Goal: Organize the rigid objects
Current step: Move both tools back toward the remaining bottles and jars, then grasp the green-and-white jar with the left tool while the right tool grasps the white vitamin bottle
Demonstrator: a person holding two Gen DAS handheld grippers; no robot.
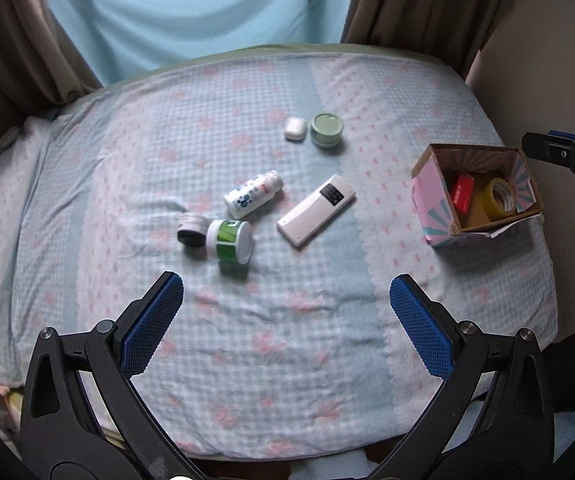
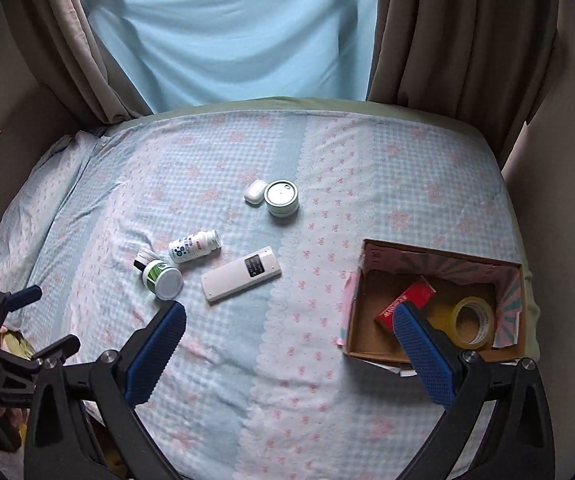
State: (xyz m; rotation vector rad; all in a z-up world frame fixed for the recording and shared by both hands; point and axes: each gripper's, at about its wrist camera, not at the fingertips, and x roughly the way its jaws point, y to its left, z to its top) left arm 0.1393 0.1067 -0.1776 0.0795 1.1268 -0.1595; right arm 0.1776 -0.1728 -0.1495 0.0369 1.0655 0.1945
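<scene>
Both my grippers are up over the bed, holding nothing. Left gripper (image 1: pixel 286 320) has its pads spread wide; right gripper (image 2: pixel 289 344) is just as wide, one pad overlapping the cardboard box (image 2: pixel 439 260) in its view.

The box sits on the right of the bedspread (image 1: pixel 87 200) with a red packet (image 2: pixel 411 300) and a tape roll (image 2: pixel 473 320) already in it. The loose items are well apart from it, mid-bed.

- Remote (image 1: pixel 316 210): lies flat, looks like hard light plastic, probably slick; I'd pinch across the narrow width near the middle.
- White bottle (image 1: pixel 252 194): on its side, likely to roll; grip across the body.
- Green-label jar (image 1: pixel 229 242): tipped over, touching a small dark-and-silver jar (image 1: pixel 191 230); separate them carefully, grab by the sides.
- Farther back, earbud case (image 1: pixel 295 128): smooth and rounded, probably slippery, just beside a pale green tin (image 1: pixel 326 130), which is upright; squeeze across its wall.

The soft bedding will give under a downward push.
</scene>
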